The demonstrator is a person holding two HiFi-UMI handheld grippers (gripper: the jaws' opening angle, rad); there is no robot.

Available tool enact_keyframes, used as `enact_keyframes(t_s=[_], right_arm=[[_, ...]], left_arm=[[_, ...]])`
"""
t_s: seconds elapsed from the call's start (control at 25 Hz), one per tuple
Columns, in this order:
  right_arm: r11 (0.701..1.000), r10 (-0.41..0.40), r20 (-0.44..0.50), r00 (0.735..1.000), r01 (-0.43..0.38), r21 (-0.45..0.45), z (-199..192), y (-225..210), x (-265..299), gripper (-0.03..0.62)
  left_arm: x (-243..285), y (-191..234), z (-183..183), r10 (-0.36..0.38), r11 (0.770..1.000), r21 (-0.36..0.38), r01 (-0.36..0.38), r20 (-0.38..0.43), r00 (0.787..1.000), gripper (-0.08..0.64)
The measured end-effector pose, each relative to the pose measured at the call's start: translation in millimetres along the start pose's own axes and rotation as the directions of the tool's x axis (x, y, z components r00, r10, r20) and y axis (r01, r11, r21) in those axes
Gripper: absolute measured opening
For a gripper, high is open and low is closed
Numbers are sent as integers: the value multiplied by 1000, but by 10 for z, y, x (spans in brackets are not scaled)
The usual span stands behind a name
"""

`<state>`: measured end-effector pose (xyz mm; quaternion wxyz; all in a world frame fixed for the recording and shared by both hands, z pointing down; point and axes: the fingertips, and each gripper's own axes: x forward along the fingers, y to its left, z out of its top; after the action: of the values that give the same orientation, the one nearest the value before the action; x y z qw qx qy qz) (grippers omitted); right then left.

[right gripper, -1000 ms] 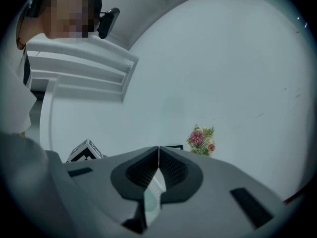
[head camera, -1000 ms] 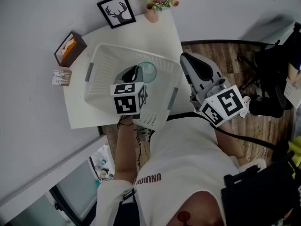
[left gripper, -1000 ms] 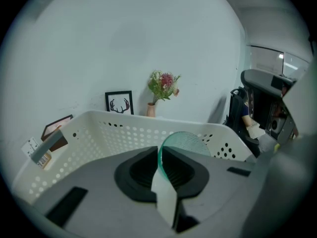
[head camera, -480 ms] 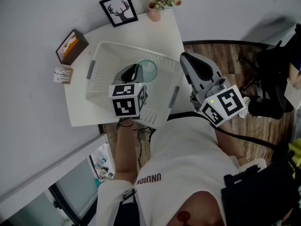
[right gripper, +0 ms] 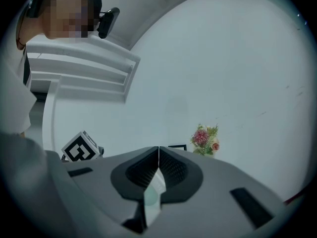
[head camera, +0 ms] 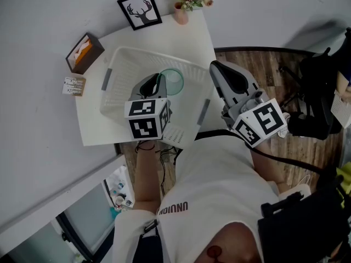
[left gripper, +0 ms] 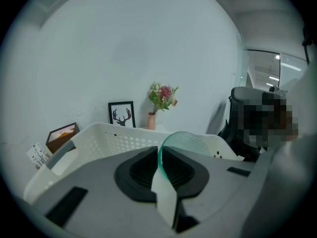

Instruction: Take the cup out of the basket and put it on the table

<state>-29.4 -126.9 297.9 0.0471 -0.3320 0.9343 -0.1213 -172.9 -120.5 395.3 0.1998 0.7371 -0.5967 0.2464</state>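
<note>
Green cup (left gripper: 188,142) rim between left fingers (left gripper: 140,171)

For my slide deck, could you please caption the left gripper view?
Left gripper shut on the rim of the green cup, with the white basket beyond it.

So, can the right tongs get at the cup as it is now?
Probably yes. The left tongs pinch the cup by its rim over the basket; its side toward the right tongs looks free, with nothing between. The right tongs are shut and must open first.
</note>
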Motion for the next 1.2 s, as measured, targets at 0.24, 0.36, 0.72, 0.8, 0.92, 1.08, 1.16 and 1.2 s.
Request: enact_keyframes(t_s=[0.24, 0.36, 0.72, 0.8, 0.92, 1.08, 1.16, 1.2], right_arm=[[1000, 10, -5, 1000, -10, -1, -9, 29, 9, 20], [1000, 14, -6, 1000, -14, -1, -9, 39, 10, 20], [1000, 21, -9, 1000, -21, 1, -23, 57, 27, 20], [1000, 23, -10, 1000, -23, 0, -26, 61, 35, 20], [1000, 22, -10, 1000, -22, 1, -29, 62, 36, 20], [1000, 26, -12, 1000, -26, 1, -31, 73, 45, 20], [1000, 27, -13, 1000, -27, 0, -27, 77, 56, 20], [1000, 27, -14, 1000, -27, 1, -25, 78, 60, 20]], left_arm=[[-82, -6, 72, 4, 1000, -4, -4, 22, 1000, 38], [-114, -7, 90, 5, 1000, -7, -5, 29, 1000, 38], [-190, 2, 125, 12, 1000, -20, -11, 57, 998, 38], [-212, 12, 145, 16, 1000, -26, -14, 70, 997, 38], [-257, 22, 180, 21, 999, -33, -18, 91, 996, 38], [-306, 34, 217, 28, 999, -38, -23, 113, 993, 38], [-330, 43, 236, 29, 999, -43, -24, 123, 992, 38], [-342, 45, 245, 29, 999, -46, -24, 127, 991, 38]])
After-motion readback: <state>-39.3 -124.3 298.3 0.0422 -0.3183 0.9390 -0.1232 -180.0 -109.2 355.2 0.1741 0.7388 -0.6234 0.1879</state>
